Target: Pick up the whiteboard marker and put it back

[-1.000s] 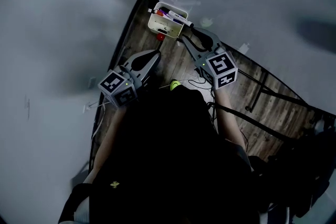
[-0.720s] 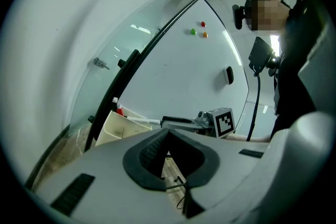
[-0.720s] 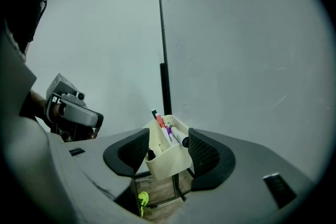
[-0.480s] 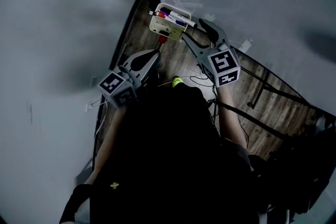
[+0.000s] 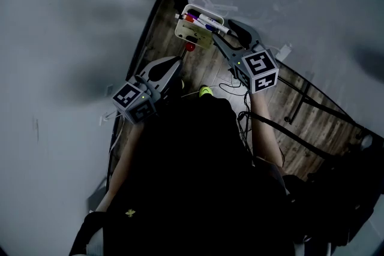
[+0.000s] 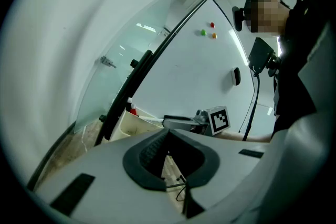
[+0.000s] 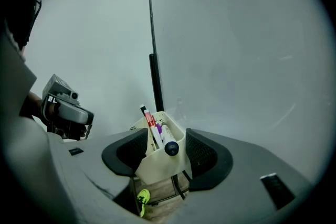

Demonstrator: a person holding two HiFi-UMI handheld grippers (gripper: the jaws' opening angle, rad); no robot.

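Right gripper (image 7: pixel 167 151) jaws, just widened then easing in, stand apart around the marker (image 7: pixel 164 135) in the tray (image 7: pixel 156 166), a light, stiff, slick thing best pinched mid-barrel, while left gripper (image 6: pixel 167 135) jaws rest together.

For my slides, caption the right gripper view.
Right gripper, jaws just opened then narrowing, with the cream marker holder seen between them, ungripped.

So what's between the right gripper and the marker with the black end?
Nothing. The right gripper view shows the marker poking from its tray, between the right gripper's open jaws, untouched. The jaws have just closed slightly.
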